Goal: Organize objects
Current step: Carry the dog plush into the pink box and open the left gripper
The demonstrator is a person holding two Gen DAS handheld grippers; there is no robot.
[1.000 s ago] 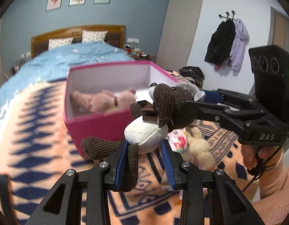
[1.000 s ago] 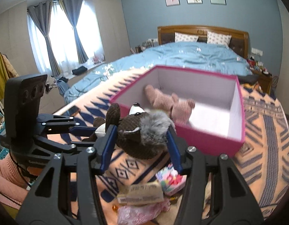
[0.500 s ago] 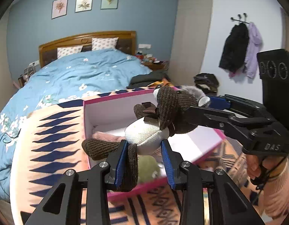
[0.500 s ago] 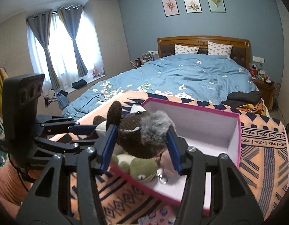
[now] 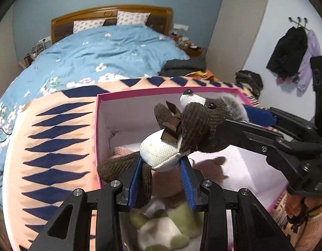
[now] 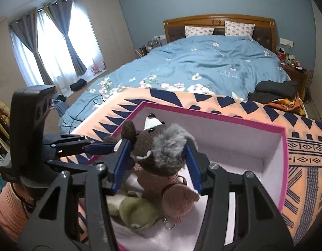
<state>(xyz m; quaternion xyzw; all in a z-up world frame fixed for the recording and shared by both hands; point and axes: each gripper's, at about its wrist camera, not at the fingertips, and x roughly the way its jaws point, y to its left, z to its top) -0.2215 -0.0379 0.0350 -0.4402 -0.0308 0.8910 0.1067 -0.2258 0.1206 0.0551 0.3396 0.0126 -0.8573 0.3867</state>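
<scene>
Both grippers hold one brown knitted plush animal [image 5: 194,129] above the open pink box [image 5: 96,129]. My left gripper [image 5: 161,167] is shut on its white belly and legs. My right gripper [image 6: 158,152] is shut on its grey-tufted head [image 6: 171,146]. In the left wrist view the right gripper [image 5: 240,123] reaches in from the right. Inside the box [image 6: 283,167] lie a pink plush bear [image 6: 175,198] and a green plush toy [image 6: 137,211], directly under the held animal.
The box stands on an orange blanket with navy triangles [image 5: 56,146] at the foot of a bed with a blue floral duvet [image 6: 213,67]. Dark folded clothes [image 6: 276,92] lie on the bed's right edge. Coats [image 5: 290,48] hang on the right wall.
Both grippers carried the plush animal forward from in front of the box to over its inside. The cameras now look down into the box, and the green toy has come into view.
</scene>
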